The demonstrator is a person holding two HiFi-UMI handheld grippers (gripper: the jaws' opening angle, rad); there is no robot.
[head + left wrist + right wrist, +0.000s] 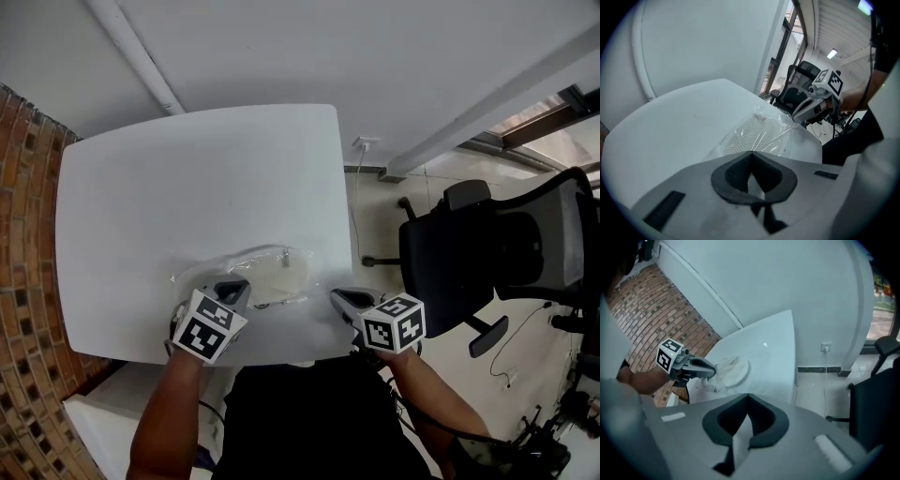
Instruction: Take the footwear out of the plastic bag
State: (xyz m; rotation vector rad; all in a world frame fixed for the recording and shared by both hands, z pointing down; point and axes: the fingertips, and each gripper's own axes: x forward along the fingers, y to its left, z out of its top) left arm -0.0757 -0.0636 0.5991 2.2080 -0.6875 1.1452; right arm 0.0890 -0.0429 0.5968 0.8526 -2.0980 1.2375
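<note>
left gripper [238, 287] and right gripper [337, 297] are clamping shut on opposite edges of a clear plastic bag [246, 269] lying on the white table [187, 178] near its front edge, pale flat footwear [281, 277] sitting inside.

ahead of the left tool [234, 288] and right tool [338, 296] the counter [187, 178] lies bare up to the wall [328, 56]. between the tools, the plastic bag [246, 262] with footwear [278, 276] fills the near edge. right of the right tool stands an office chair [469, 253], off the counter; left of the left tool, a brick wall [23, 234].
</note>
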